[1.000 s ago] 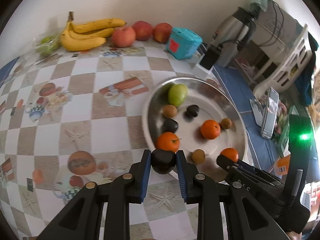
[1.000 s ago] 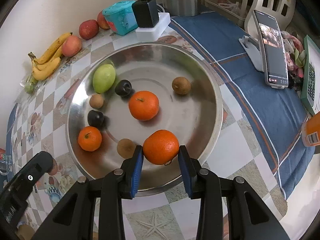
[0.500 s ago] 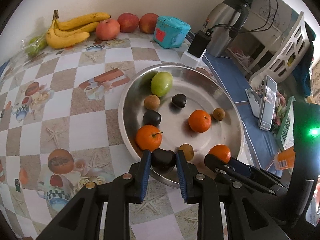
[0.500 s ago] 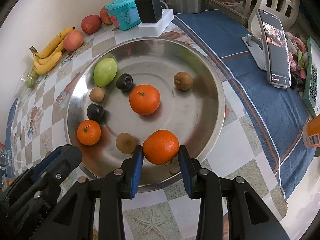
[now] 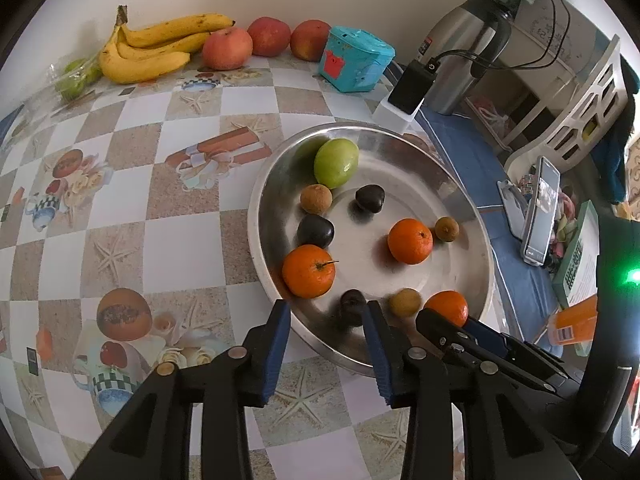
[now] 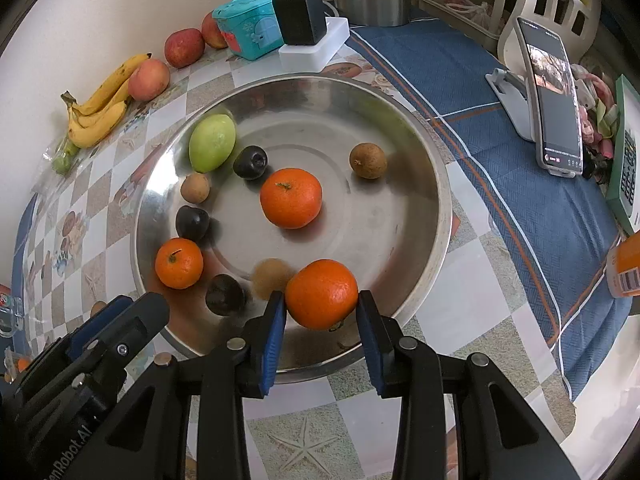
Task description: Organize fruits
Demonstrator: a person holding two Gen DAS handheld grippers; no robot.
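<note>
A steel tray (image 5: 254, 216) holds a green fruit (image 5: 335, 162), two oranges (image 5: 308, 271), dark plums (image 5: 315, 231) and small brown fruits (image 5: 316, 199). My left gripper (image 5: 326, 320) hangs over the tray's near rim, its jaws opening. A dark plum (image 5: 352, 307), blurred, lies in the tray between and below the pads, free of them. In the right wrist view that plum (image 6: 225, 294) rests beside a blurred brown fruit (image 6: 272, 278). My right gripper (image 6: 321, 302) is shut on an orange (image 6: 322, 294) above the tray's near rim (image 6: 440, 184).
Bananas (image 5: 152, 50), three apples (image 5: 227, 48) and a teal box (image 5: 354, 65) line the far wall. A charger (image 5: 412, 88), a kettle (image 5: 460, 60) and a phone on a stand (image 5: 538, 212) sit to the right on blue cloth.
The left gripper carried the dark plum over the tray's rim, then its jaws spread and the plum dropped into the tray. The right gripper stayed still, holding its orange.
</note>
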